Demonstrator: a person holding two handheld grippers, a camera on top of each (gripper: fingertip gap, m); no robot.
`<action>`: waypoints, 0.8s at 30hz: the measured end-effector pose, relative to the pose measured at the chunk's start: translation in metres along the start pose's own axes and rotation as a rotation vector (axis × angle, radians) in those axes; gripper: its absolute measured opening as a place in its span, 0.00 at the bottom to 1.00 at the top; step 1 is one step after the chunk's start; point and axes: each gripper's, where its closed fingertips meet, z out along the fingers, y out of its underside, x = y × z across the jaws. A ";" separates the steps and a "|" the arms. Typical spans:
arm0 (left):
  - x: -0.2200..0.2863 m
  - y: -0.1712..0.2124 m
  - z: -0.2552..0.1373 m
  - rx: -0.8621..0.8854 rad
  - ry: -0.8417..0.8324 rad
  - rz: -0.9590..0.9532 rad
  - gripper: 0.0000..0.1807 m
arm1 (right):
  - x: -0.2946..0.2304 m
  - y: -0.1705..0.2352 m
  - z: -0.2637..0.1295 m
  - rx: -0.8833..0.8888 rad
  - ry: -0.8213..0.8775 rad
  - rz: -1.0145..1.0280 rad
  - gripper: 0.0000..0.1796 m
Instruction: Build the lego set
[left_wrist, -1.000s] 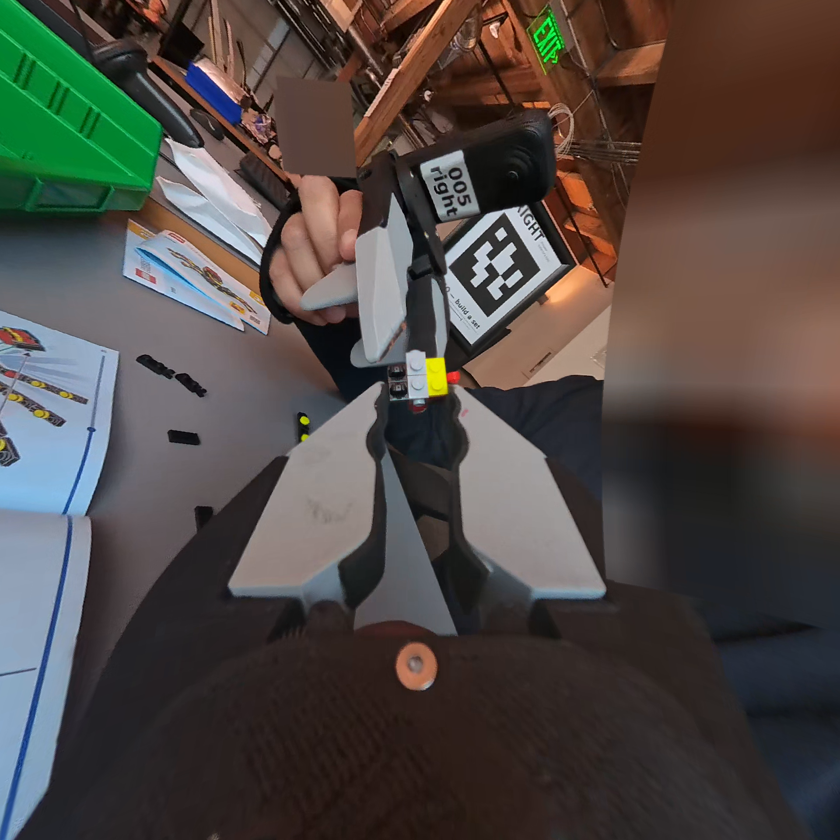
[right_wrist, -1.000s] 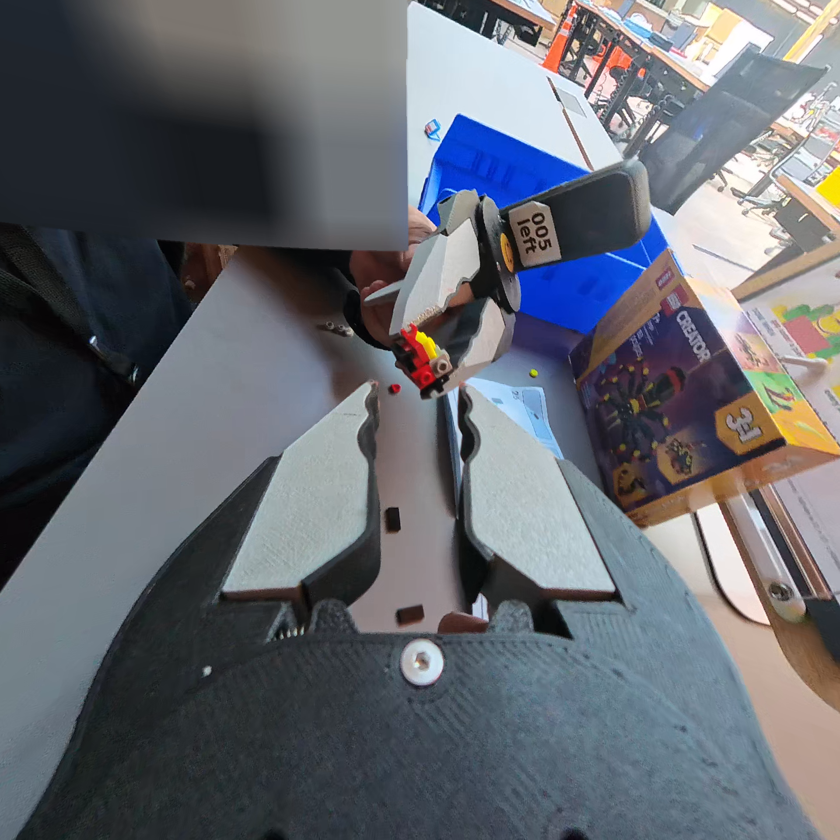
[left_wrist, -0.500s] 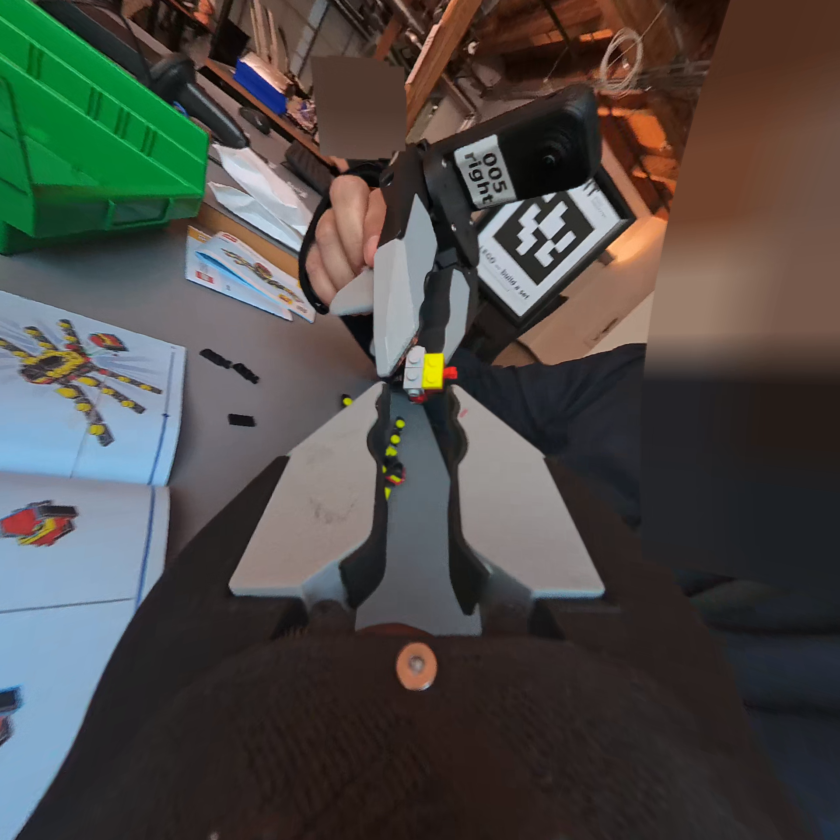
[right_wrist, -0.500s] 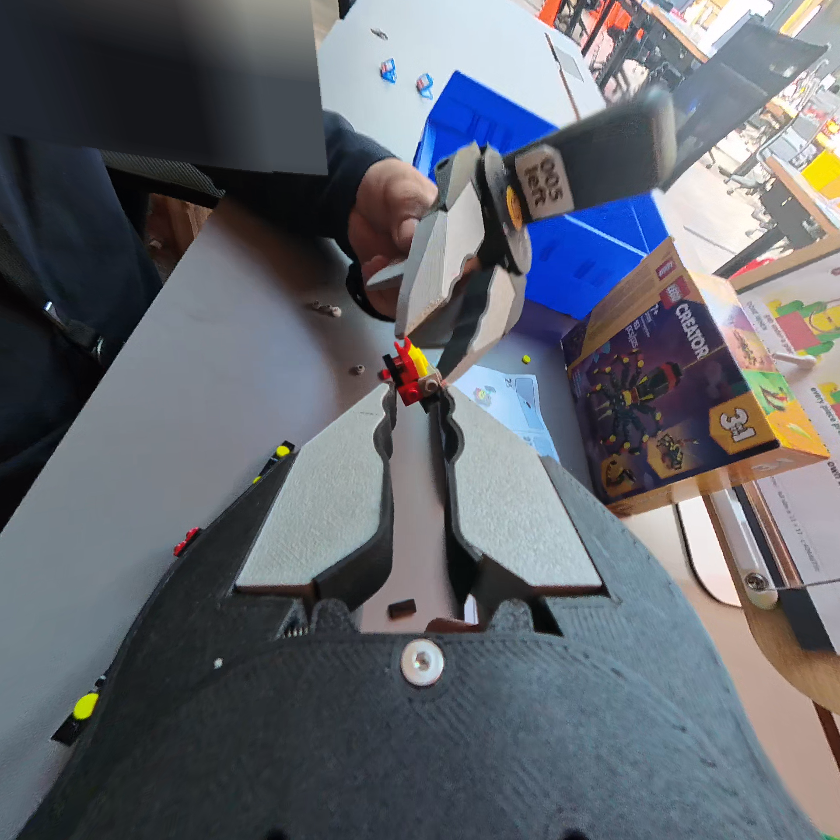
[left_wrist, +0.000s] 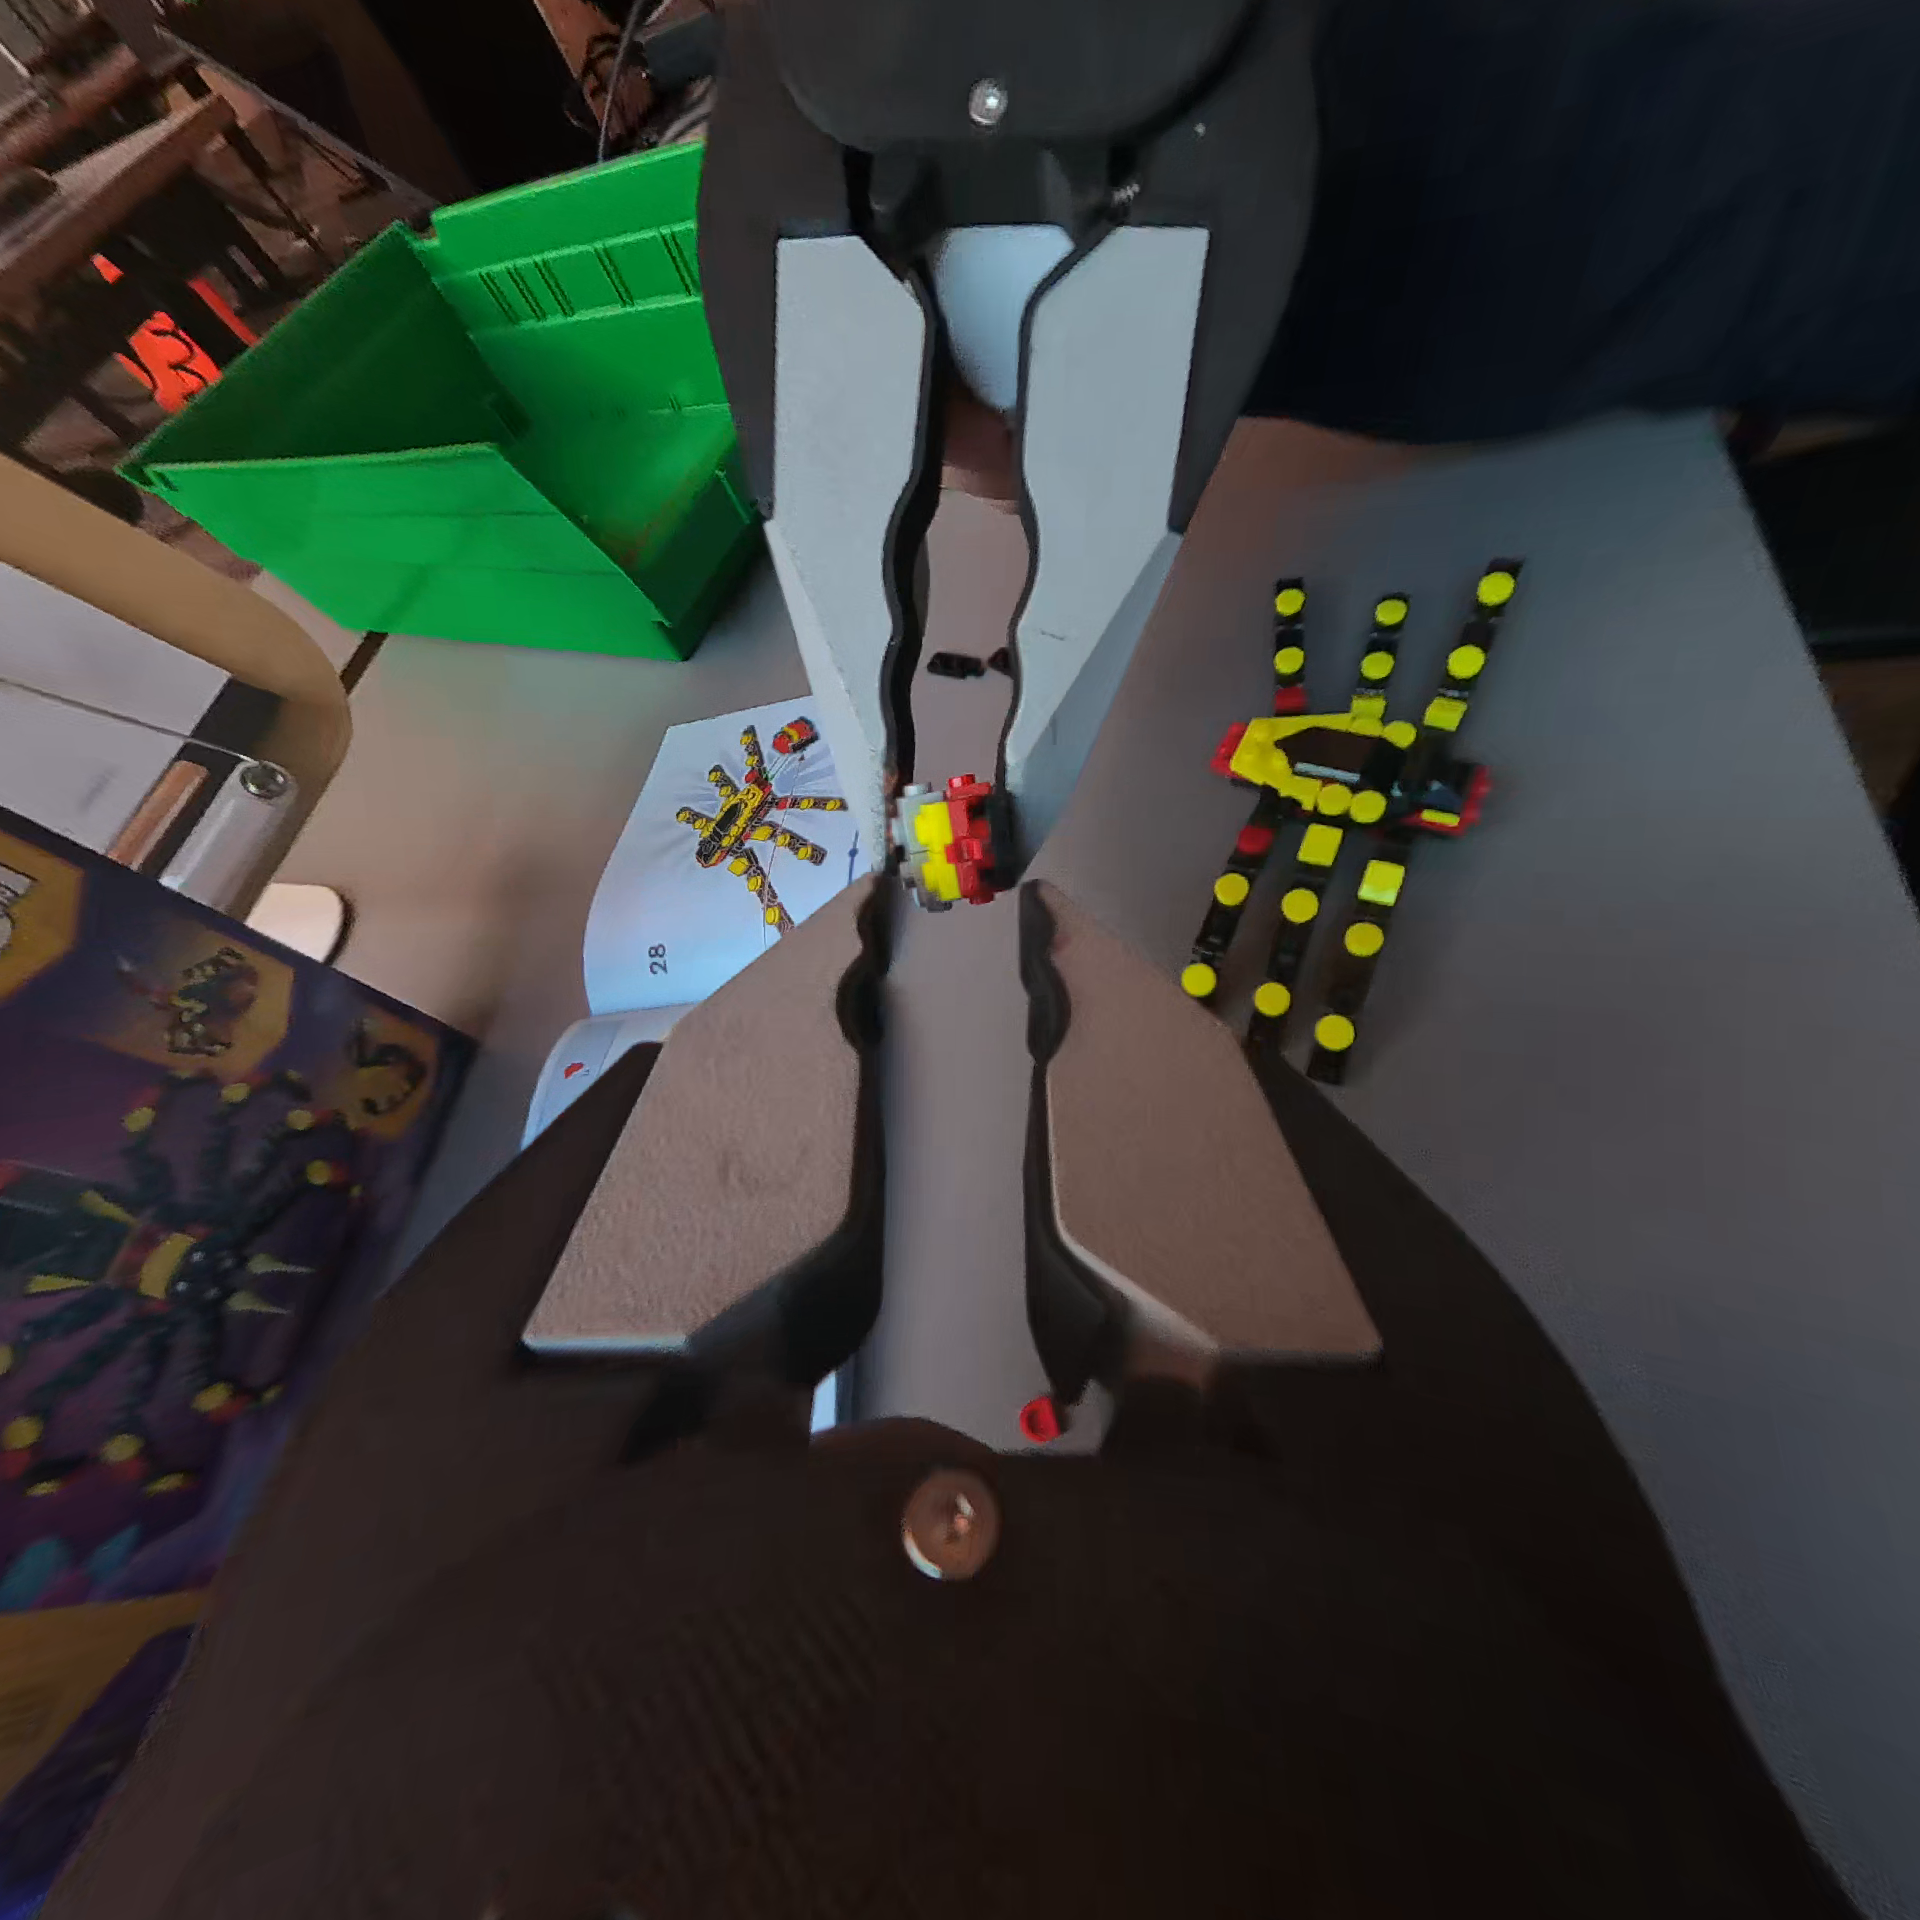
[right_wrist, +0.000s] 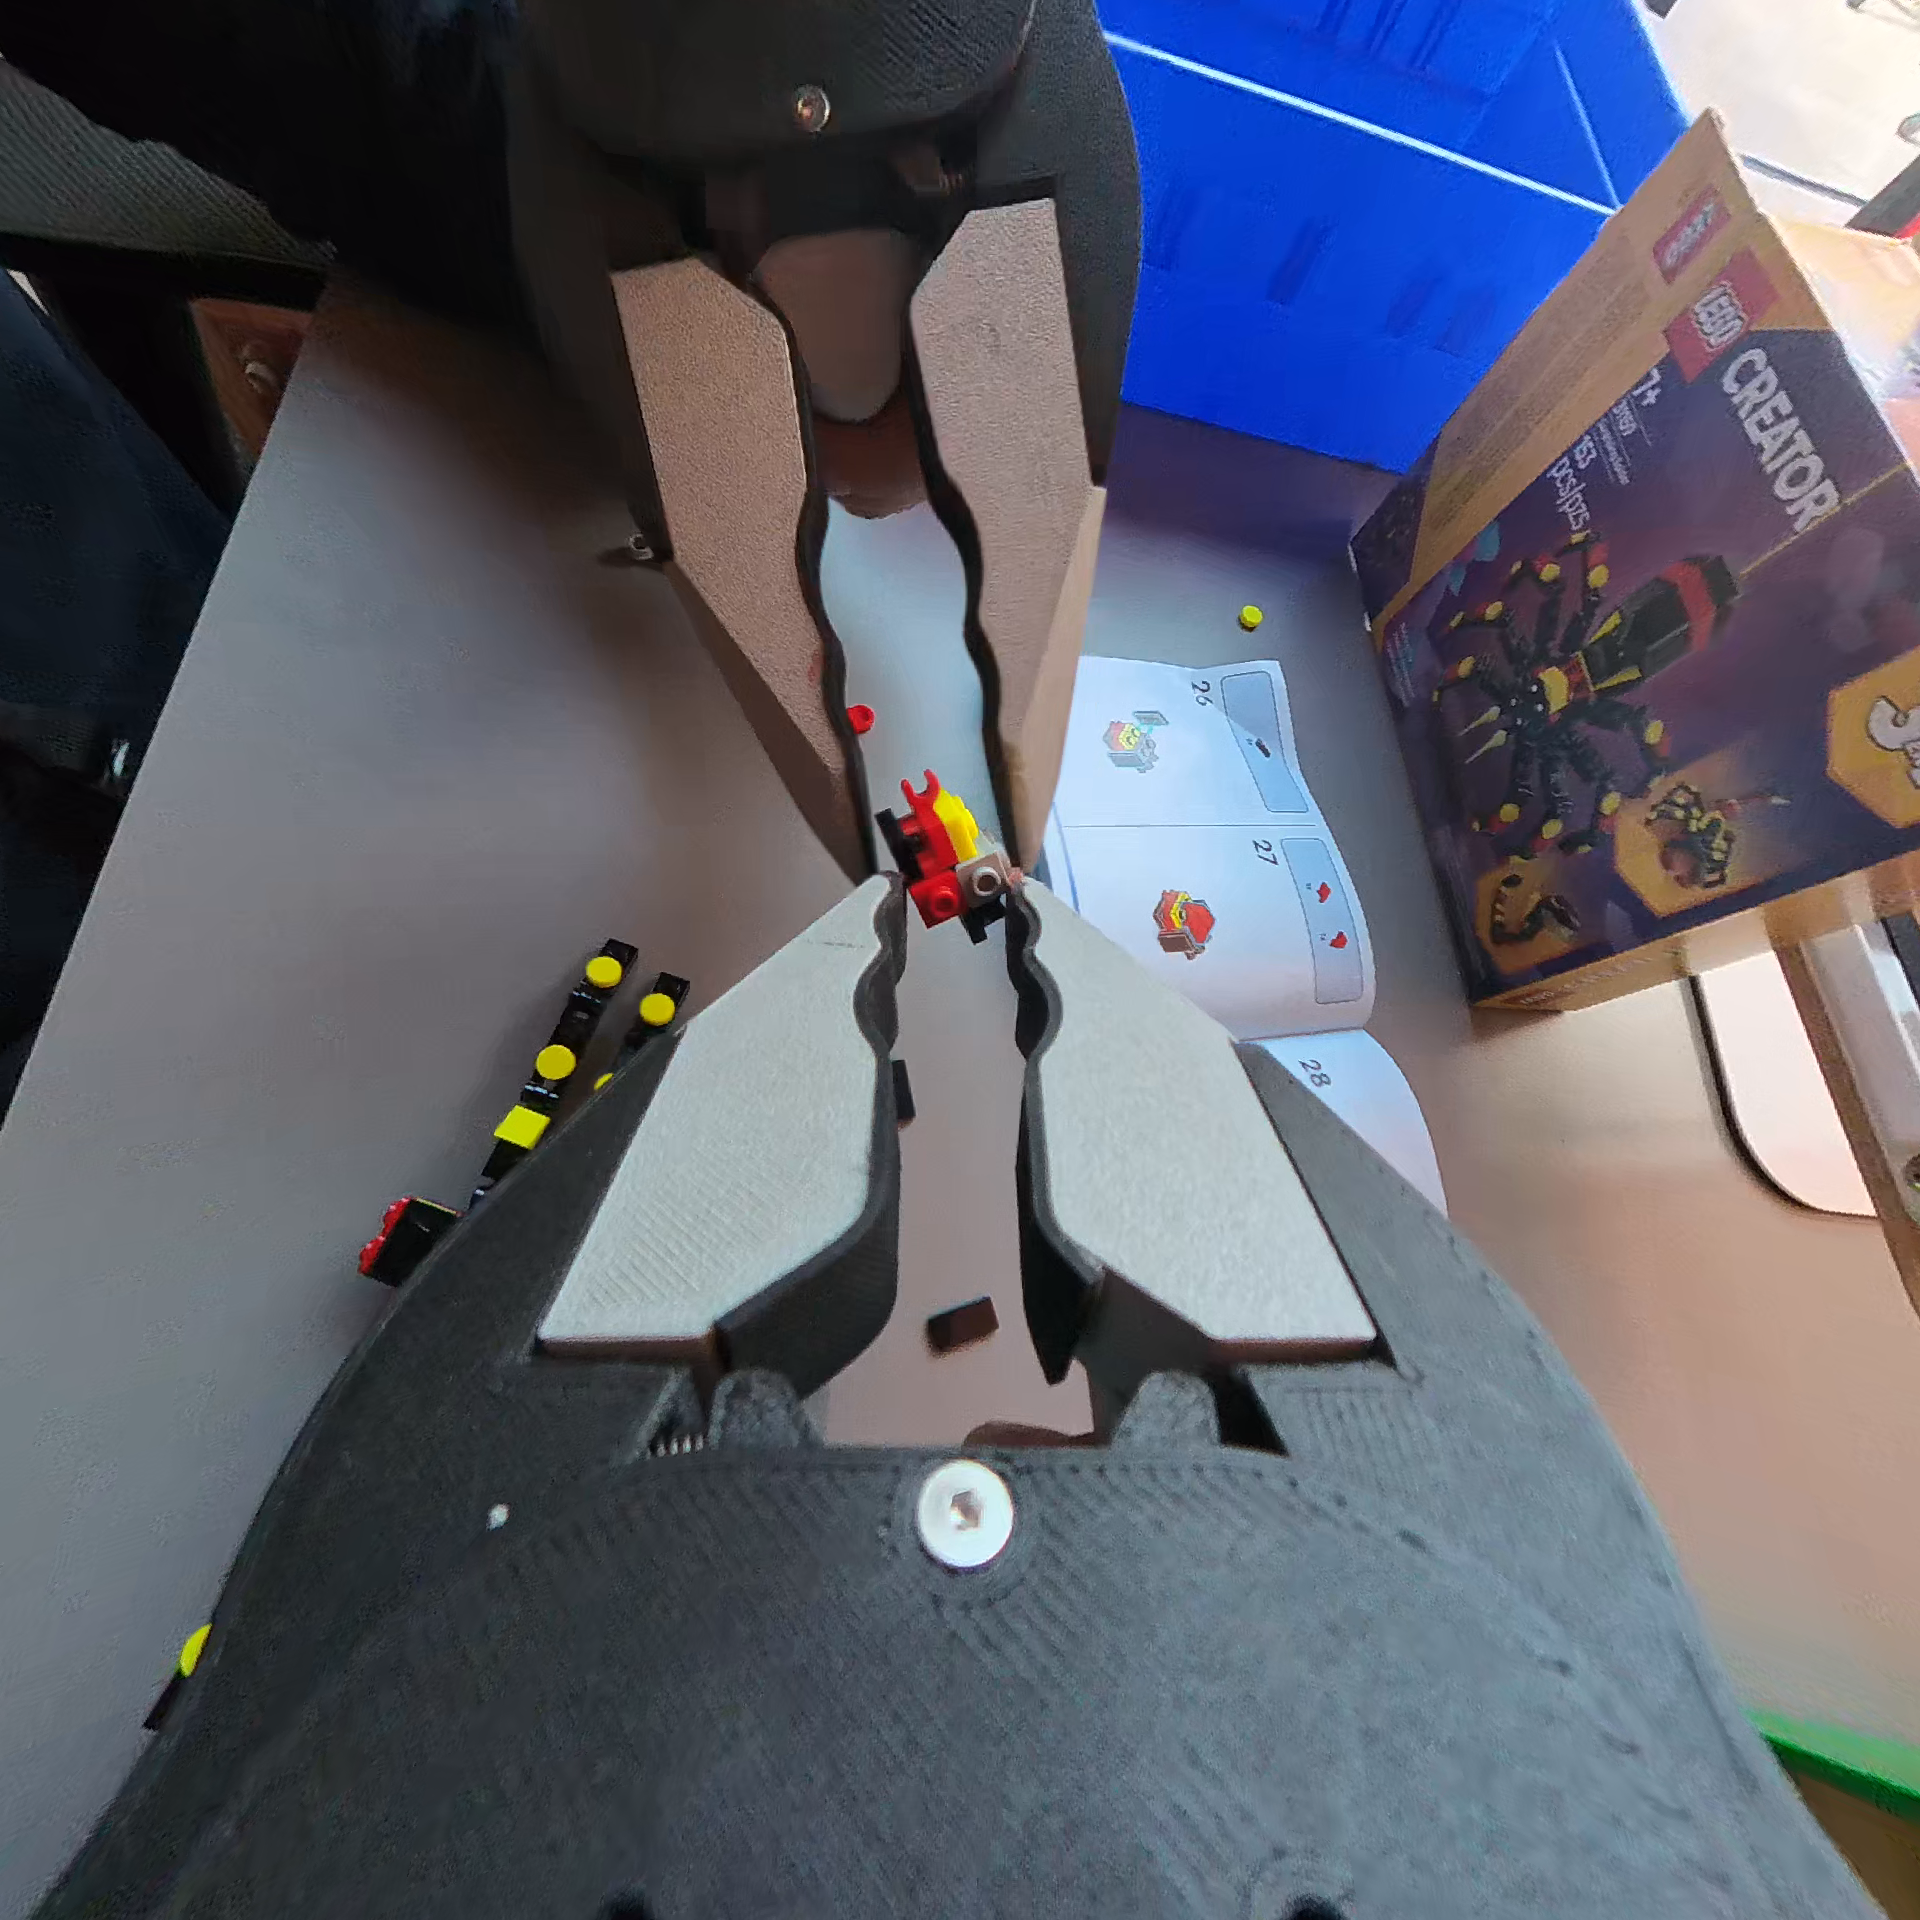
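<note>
Red-and-yellow lego cluster is pinched by right gripper; left gripper spread, mid-table, bare grey around.

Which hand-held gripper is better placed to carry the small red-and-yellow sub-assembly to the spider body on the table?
Probably right: the right hand-held gripper seems to pinch the sub-assembly, and the spider body lies beside it. The left hand-held gripper faces it tip to tip; its grip is unclear.
</note>
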 end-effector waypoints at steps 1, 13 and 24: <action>0.001 0.001 0.000 -0.005 -0.005 0.026 0.10 | -0.001 0.000 0.000 -0.003 0.000 -0.008 0.09; 0.005 -0.006 -0.003 0.044 0.075 -0.088 0.10 | -0.004 0.005 0.006 -0.041 0.002 -0.023 0.09; 0.005 -0.011 -0.010 0.082 0.081 -0.075 0.07 | -0.006 0.000 0.001 -0.002 -0.011 -0.041 0.07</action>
